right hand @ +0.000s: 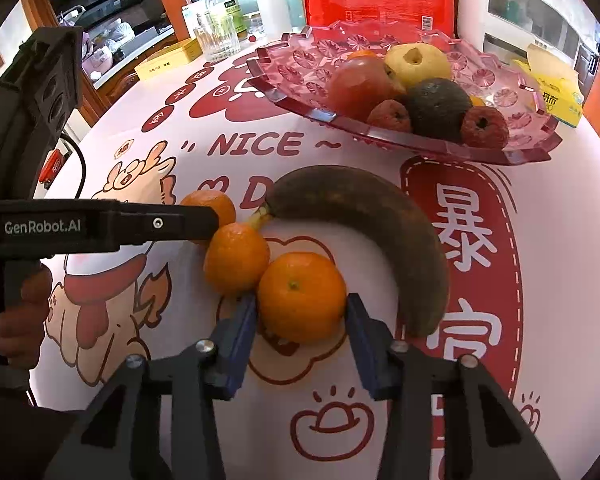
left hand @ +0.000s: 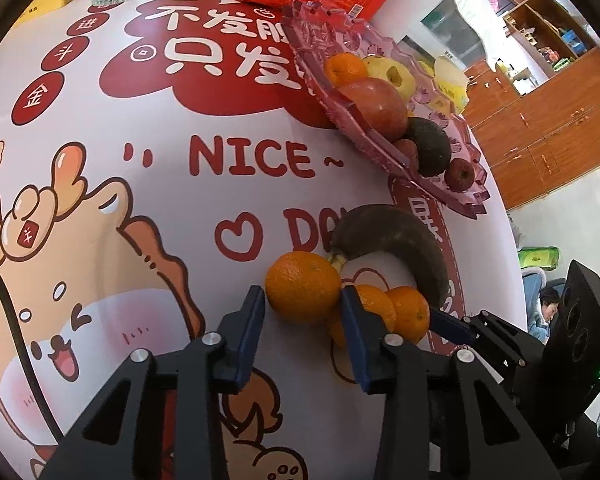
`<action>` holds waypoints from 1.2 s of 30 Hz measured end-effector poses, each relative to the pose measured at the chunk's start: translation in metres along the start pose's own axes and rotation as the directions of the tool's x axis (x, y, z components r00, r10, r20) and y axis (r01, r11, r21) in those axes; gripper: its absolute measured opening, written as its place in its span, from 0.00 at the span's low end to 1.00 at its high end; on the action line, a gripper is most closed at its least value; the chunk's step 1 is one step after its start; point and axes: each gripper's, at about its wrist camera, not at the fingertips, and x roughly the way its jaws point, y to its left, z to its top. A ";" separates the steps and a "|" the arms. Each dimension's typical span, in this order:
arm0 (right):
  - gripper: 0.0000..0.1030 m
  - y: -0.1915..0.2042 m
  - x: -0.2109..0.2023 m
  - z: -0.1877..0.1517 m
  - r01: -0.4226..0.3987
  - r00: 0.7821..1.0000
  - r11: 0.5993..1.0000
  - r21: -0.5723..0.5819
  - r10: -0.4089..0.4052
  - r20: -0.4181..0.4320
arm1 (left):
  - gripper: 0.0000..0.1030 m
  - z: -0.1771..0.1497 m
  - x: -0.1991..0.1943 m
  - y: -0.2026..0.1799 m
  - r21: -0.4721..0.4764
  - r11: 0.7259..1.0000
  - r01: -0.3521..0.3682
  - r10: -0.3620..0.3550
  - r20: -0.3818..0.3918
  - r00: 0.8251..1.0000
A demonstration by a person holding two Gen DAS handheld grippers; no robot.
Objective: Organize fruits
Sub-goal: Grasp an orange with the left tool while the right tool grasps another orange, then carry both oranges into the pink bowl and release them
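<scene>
Fruit is partly sorted — apples, an avocado and more lie in the pink glass dish [right hand: 320, 114], while two mandarins are clamped by the left gripper [left hand: 303, 300] and right gripper [right hand: 302, 306] near a blackened banana [right hand: 380, 216].

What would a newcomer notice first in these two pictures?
Three oranges lie beside a blackened banana on the cartoon-printed tablecloth. The left hand-held gripper is closed on one orange and the right hand-held gripper on another. Behind them stands a pink glass dish already holding fruit.
</scene>
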 end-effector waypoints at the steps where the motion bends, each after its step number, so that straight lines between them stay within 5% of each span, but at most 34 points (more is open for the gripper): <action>1: 0.43 0.000 0.000 0.000 0.000 1.000 1.000 0.000 0.000 0.000 | 0.35 0.000 0.000 -0.001 0.004 1.000 -0.002 0.002 0.004 1.000; 22: 0.41 0.000 -0.024 -0.010 -0.014 1.000 1.000 -0.012 0.014 0.007 | 0.33 -0.005 -0.034 -0.010 0.002 0.999 -0.054 0.054 0.102 0.993; 36: 0.41 -0.007 -0.083 0.019 -0.038 0.991 0.996 -0.083 0.048 0.127 | 0.33 -0.007 -0.090 -0.046 -0.019 0.995 -0.097 0.099 0.259 0.961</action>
